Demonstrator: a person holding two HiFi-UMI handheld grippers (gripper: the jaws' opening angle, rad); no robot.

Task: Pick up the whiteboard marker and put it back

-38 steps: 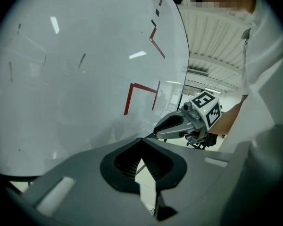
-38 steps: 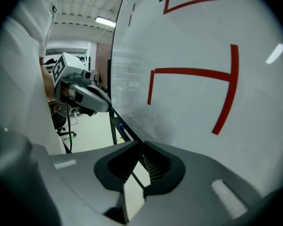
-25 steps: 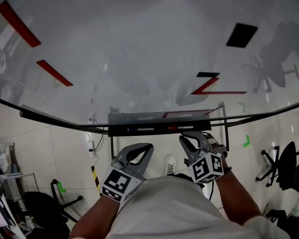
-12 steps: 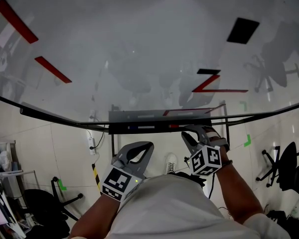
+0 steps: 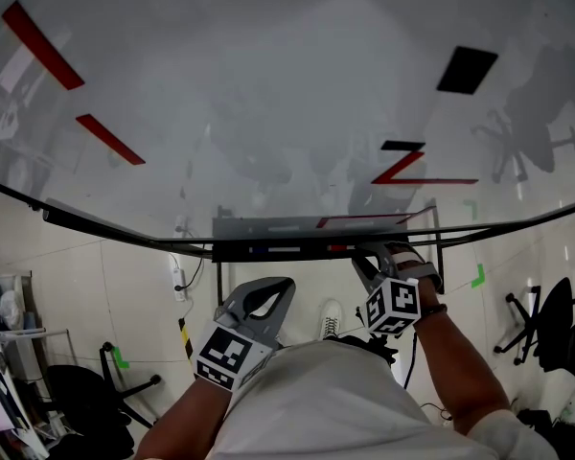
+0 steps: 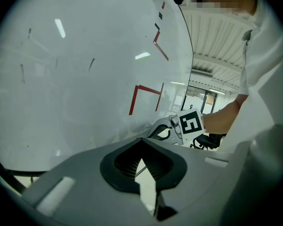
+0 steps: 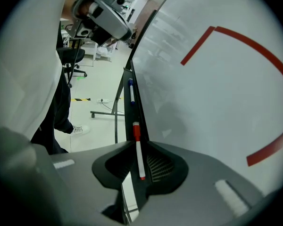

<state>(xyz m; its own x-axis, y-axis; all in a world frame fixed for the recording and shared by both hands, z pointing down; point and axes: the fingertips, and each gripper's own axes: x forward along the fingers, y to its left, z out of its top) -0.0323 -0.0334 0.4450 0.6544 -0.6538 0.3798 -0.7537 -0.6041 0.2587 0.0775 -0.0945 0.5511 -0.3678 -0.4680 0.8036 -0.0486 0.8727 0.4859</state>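
Note:
A white whiteboard marker [image 7: 138,157] with a red cap lies in line with the tray [image 7: 131,108] under the whiteboard [image 5: 268,94]. My right gripper [image 7: 135,143] is shut on it, its near end showing in the hollow between the fingers. In the head view the right gripper [image 5: 369,254] has its tips at the tray [image 5: 297,226], where a bit of red marker [image 5: 338,248] shows. My left gripper [image 5: 285,282] hangs below the tray, shut and holding nothing, its tips [image 6: 141,139] meeting.
A blue marker [image 7: 130,91] lies farther along the tray. The whiteboard carries red strokes [image 5: 417,172] and a black eraser patch [image 5: 466,69]. Below are the board's stand legs [image 7: 114,113], office chairs [image 5: 546,326], a cable [image 5: 180,281] and my shoe [image 5: 328,316].
My right gripper has risen a little, its tips now up against the tray. The left gripper has hardly moved.

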